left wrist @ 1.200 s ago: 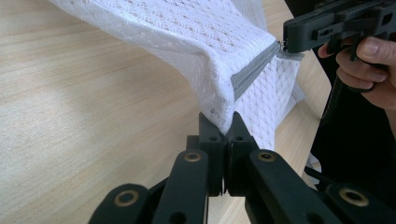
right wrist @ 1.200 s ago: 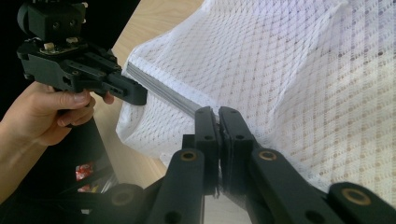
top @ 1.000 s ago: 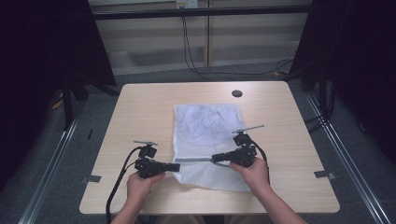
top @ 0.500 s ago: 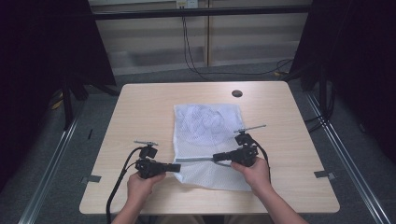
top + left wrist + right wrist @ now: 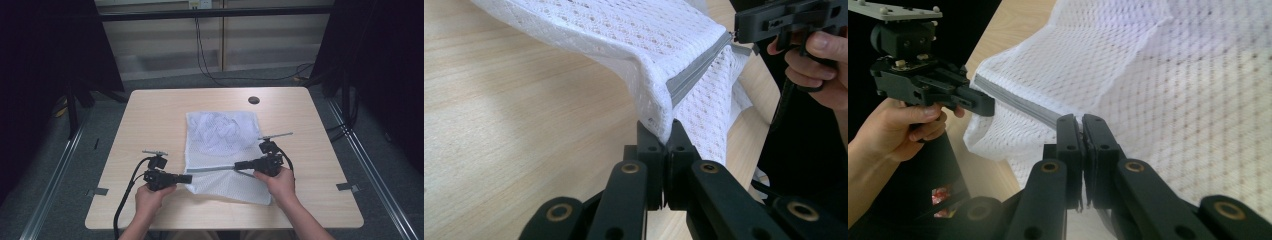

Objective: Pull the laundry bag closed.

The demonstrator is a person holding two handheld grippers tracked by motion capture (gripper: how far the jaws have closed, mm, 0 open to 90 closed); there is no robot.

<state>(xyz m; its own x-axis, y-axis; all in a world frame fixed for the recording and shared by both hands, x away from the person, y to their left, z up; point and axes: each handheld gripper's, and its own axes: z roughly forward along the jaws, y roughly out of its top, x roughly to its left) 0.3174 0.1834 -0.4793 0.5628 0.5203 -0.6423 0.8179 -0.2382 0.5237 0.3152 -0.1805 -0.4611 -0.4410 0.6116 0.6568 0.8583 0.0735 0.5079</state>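
A white mesh laundry bag [image 5: 220, 135] lies on the wooden table [image 5: 150, 115], with crumpled cloth inside its far half. Its grey zipper [image 5: 212, 170] runs taut across the near part, lifted a little off the table. My left gripper [image 5: 189, 178] is shut on the bag's corner at the zipper's left end; the left gripper view shows the mesh [image 5: 624, 30] pinched by my left gripper [image 5: 667, 131]. My right gripper [image 5: 237, 165] is shut on the zipper's right end; the right gripper view shows the grey zipper [image 5: 1013, 102] running into my right gripper [image 5: 1081, 122].
A dark round cable hole [image 5: 254, 100] sits near the table's far edge. Black curtains hang at both sides and cables trail on the floor behind. Bare wood lies left and right of the bag.
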